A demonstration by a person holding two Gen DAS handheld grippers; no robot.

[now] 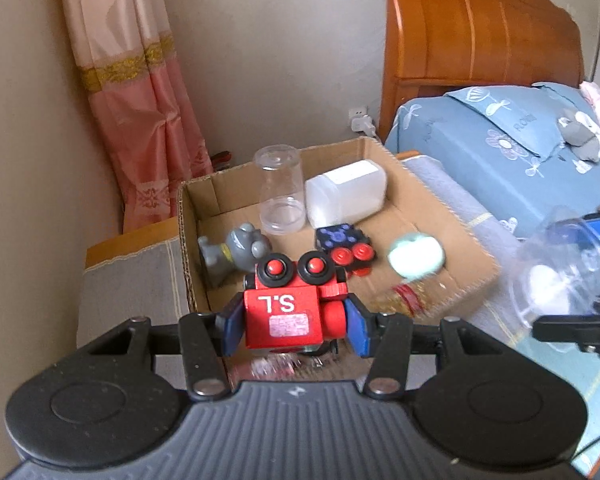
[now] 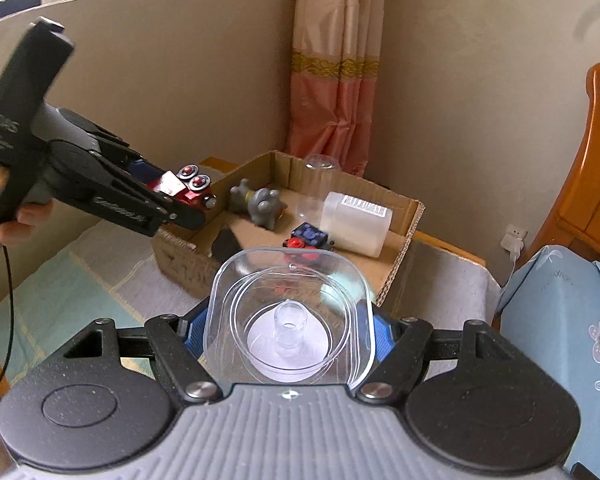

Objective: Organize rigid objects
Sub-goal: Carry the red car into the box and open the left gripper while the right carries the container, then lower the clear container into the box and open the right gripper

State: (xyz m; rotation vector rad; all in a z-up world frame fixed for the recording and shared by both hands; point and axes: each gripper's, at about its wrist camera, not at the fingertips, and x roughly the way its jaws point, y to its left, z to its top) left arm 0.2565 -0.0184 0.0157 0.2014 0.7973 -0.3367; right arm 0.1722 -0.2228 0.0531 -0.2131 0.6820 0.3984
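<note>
Your left tool (image 1: pixel 294 330) is clamped on the red wooden toy truck (image 1: pixel 288 312), above the open cardboard box (image 1: pixel 440 216)'s near edge; your right tool (image 2: pixel 288 334) grips the clear plastic container (image 2: pixel 288 316) beside it.

Between the jaws of the left gripper (image 1: pixel 294 326) sits a red toy truck (image 1: pixel 290 312) of glossy painted wood, a worn paper sticker on its face. The pads (image 1: pixel 358 328) gripping it are matt blue. Beyond those jaws stands a cardboard box (image 1: pixel 452 240), its cut edges corrugated and rough. The right gripper (image 2: pixel 288 332) clamps a clear plastic container (image 2: pixel 288 320), smooth and shiny. Under the box lies woven cloth (image 2: pixel 80 280).
</note>
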